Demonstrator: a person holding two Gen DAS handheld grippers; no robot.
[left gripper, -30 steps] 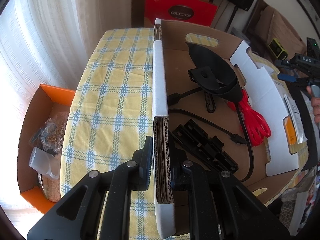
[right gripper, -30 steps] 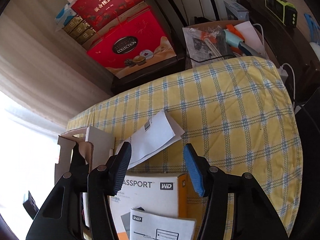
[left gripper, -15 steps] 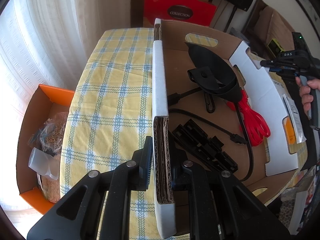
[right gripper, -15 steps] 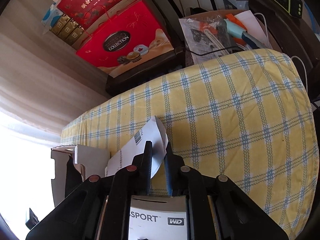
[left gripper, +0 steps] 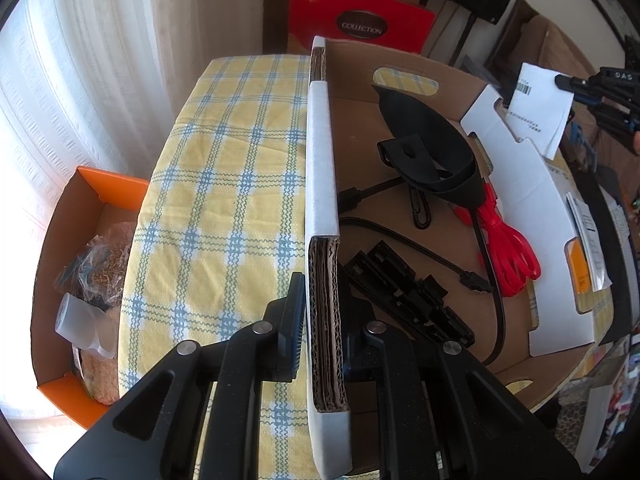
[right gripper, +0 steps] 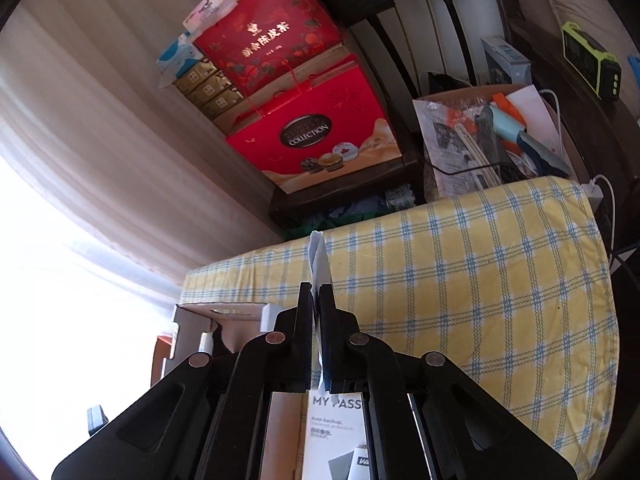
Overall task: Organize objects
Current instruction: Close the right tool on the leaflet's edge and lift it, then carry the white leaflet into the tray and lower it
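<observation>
Paper slip [right gripper: 319, 264] now lifted, pinched.

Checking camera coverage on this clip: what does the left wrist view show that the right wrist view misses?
Left wrist only: the cardboard box's contents, a black pouch, red cable, black cables and clips, and the left gripper clamped on the box's near wall; an orange box sits beside the table.

Right wrist only: the red gift bags and a green device.

Both: the white paper slip pinched by the right gripper, and the checked tablecloth.
</observation>
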